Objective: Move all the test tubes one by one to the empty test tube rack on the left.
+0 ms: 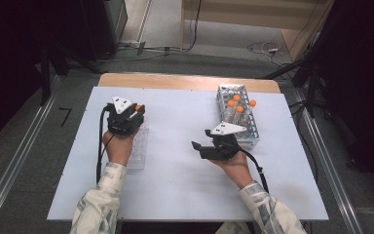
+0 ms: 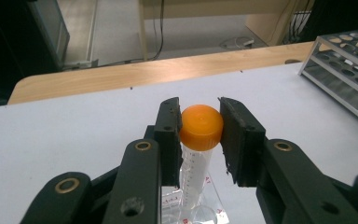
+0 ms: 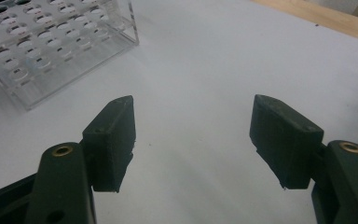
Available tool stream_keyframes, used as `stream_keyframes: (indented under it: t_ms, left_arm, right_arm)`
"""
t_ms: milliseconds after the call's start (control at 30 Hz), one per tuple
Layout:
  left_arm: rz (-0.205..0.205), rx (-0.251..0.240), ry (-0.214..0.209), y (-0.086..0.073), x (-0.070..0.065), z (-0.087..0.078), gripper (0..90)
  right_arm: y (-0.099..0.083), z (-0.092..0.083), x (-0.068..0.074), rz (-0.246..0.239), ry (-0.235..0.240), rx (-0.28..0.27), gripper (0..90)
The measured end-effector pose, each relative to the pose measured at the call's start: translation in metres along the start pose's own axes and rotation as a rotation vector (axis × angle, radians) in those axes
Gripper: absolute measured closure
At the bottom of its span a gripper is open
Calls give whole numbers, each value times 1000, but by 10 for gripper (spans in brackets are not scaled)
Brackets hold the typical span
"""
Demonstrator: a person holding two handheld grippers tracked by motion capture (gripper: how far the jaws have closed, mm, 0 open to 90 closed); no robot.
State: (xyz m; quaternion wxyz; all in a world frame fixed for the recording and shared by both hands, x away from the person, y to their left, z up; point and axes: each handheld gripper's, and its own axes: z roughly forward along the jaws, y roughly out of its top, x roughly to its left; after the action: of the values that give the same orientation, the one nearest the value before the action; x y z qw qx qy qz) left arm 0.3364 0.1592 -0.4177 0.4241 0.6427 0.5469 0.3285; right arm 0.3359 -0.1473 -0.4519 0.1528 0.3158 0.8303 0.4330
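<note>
Left gripper (image 2: pixel 200 128) is clamping the orange cap of a tube (image 2: pixel 196 161) over the clear rack (image 1: pixel 139 148), and I'm judging the tube light, stiff and slick, so I'm gripping at the ribbed cap rather than the plastic wall. Right gripper (image 3: pixel 193 135) is hanging wide open and empty beside that rack, while the tube's lower end is staying hidden behind my jaws, so I can't tell whether it is seated.

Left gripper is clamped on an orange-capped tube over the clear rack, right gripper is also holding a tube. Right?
Not quite. The right gripper holds nothing: in the right gripper view its jaws stand apart over the bare white table. The rest holds: the left gripper view shows the left gripper shut on the cap of the orange-capped tube, above the clear rack.
</note>
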Motion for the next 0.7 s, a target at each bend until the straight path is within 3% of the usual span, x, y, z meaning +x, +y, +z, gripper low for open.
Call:
stream_keyframes:
  t_ms: [333, 533, 600, 700]
  left_arm:
    - [-11, -8, -9, -1, 0, -2, 566]
    - [-30, -38, 1, -2, -4, -9, 292]
    - [-40, -44, -2, -3, -4, -13, 243]
    - [-64, -62, -12, -6, -3, -20, 241]
  right_arm:
    - [1, -2, 0, 4, -10, -11, 303]
    - [1, -6, -7, 32, -26, -27, 304]
    - [2, -9, -11, 45, -36, -39, 306]
    - [3, -16, -17, 69, -60, -67, 311]
